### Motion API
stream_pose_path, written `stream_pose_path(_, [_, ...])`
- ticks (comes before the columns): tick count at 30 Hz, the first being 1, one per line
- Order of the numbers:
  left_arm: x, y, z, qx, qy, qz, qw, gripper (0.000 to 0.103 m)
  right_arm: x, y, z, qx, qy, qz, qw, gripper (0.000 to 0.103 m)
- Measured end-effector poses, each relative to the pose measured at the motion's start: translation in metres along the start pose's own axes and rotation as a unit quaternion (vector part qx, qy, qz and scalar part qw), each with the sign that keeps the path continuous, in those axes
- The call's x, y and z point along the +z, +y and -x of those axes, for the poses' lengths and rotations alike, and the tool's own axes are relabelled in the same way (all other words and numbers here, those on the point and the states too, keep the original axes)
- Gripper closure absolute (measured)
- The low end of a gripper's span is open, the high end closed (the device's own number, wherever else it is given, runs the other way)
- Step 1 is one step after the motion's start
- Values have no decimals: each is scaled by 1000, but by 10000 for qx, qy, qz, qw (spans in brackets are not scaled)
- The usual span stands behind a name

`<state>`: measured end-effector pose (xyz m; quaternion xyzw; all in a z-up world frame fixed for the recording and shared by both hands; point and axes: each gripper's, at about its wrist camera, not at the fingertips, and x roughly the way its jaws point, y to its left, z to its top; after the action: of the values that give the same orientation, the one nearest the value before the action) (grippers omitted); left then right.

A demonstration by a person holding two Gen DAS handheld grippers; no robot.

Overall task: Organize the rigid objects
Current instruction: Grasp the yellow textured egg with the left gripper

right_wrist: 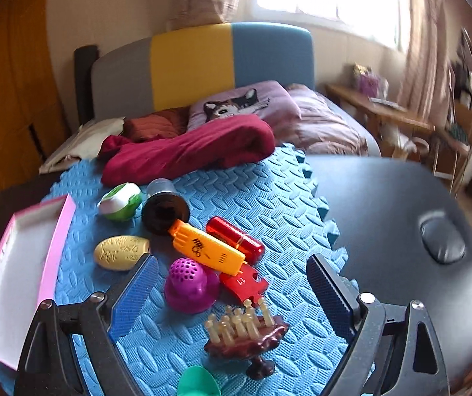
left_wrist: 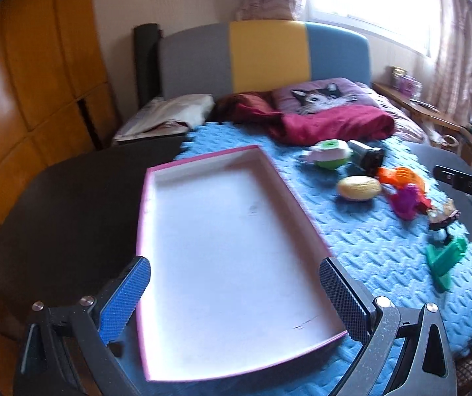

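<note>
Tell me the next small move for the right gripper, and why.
Probably lower the right gripper, which is open and empty, onto the purple perforated toy lying between its fingers on the blue mat, then close. It is the nearest loose item, and the pink-rimmed tray beside the pile holds nothing yet, with the open left gripper over it.

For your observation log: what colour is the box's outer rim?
Pink, around a white inside; the box shows best in the left wrist view.

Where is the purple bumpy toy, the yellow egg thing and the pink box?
purple bumpy toy (right_wrist: 185,273), right wrist view, dotted dome.
yellow egg (right_wrist: 121,252), right wrist view, embossed top.
pink box (left_wrist: 236,247), left wrist view, white inner floor.
</note>
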<state>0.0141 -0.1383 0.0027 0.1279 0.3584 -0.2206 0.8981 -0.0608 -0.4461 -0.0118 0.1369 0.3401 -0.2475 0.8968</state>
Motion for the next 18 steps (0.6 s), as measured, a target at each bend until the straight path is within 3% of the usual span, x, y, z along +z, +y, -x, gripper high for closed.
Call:
stream_pose_path(5, [13, -21, -10, -120, 25, -137, 9998, 0, -1, -7, -6, 101, 201, -241, 9995, 10])
stream_pose_path(18, [57, -91, -58, -728, 295, -529, 9955, 0, 4, -29, 2, 253, 26, -823, 9963, 10])
